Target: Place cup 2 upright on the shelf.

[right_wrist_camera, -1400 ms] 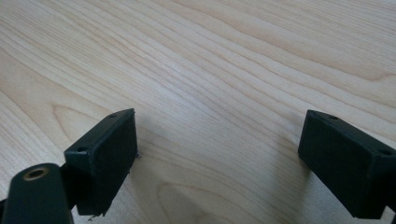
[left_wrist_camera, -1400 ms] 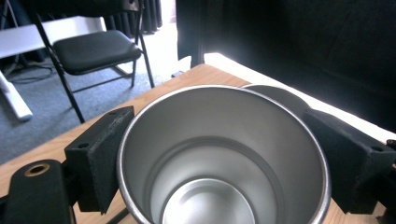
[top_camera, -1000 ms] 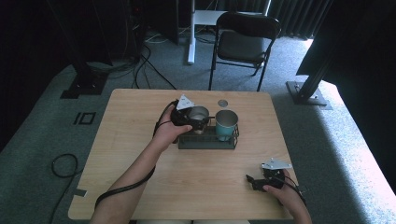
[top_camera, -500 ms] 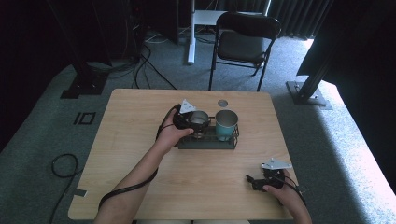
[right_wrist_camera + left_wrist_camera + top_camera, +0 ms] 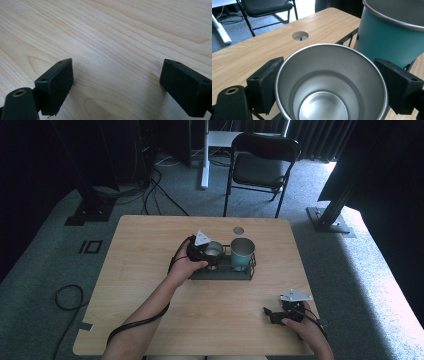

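Observation:
A steel cup sits between the two jaws of my left gripper, whose pads press on its sides. In the high view this steel cup stands at the left end of a black wire rack, with the left gripper beside it. A teal cup stands upright in the rack's right part, and the same teal cup rises close behind the steel one. My right gripper rests near the table's front right corner, open, with bare wood between its jaws.
The wooden table has a round cable hole behind the rack. A black folding chair stands beyond the far edge. Cables lie on the grey carpet at the left.
My left gripper has come down slightly with the steel cup, lowering it into the rack. The right hand has stayed where it was.

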Demonstrator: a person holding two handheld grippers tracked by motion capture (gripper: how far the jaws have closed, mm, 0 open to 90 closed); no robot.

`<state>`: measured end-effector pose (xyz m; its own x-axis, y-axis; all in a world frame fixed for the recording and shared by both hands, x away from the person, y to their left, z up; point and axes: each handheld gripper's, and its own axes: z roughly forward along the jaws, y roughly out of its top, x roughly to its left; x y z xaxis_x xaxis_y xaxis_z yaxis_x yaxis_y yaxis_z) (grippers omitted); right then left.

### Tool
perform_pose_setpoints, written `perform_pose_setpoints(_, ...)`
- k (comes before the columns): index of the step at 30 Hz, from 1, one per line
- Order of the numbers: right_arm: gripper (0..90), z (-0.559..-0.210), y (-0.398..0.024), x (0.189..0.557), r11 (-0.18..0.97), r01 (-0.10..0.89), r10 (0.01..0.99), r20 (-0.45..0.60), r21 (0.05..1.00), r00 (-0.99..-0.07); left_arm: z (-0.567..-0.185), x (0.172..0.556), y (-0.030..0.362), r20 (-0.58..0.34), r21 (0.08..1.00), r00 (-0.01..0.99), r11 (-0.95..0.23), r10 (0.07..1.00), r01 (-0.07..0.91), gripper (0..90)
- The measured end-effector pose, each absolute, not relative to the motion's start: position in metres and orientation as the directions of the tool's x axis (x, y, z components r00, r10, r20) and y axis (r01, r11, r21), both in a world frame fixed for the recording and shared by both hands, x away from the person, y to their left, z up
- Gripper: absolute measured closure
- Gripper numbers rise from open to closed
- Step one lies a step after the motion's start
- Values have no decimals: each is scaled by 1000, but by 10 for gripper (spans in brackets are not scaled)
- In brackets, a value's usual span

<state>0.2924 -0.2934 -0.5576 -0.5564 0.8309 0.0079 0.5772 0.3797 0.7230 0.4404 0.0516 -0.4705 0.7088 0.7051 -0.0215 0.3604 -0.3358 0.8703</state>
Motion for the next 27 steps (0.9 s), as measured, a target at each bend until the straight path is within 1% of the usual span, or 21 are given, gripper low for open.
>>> perform_pose_setpoints(1, 112, -558, -293, 292, 380, 577, 831, 7, 723, -556, -471, 440, 52, -14, 867, 712, -346, 702, 358, 137)
perform_pose_setpoints(3, 112, -558, -293, 292, 380, 577, 831, 7, 723, -557, -470, 439, 51, -29, 867, 710, -336, 704, 368, 123)
perform_pose_setpoints(4, 112, -558, -293, 292, 379, 577, 831, 8, 723, -556, -469, 439, 51, -28, 869, 711, -335, 703, 365, 87)
perform_pose_setpoints(6, 112, -558, -293, 292, 380, 577, 831, 7, 723, -556, -468, 438, 50, -41, 864, 717, -335, 696, 375, 79)
perform_pose_setpoints(7, 112, -558, -293, 292, 380, 577, 831, 8, 723, -556, -467, 438, 50, -36, 863, 718, -341, 695, 373, 40)
perform_pose_setpoints(8, 112, -558, -293, 292, 379, 577, 831, 8, 723, -556, -466, 438, 50, -26, 862, 721, -350, 693, 367, 24)
perform_pose_setpoints(12, 112, -558, -293, 292, 380, 577, 831, 8, 723, -556, -464, 437, 52, -30, 863, 705, -337, 709, 376, 24)
perform_pose_setpoints(18, 112, -558, -293, 292, 380, 577, 831, 7, 723, -557, -455, 431, 56, -7, 873, 697, -336, 717, 354, 24)
perform_pose_setpoints(27, 112, -558, -293, 292, 380, 577, 831, 8, 723, -556, -447, 422, 70, -7, 892, 670, -298, 743, 340, 24)
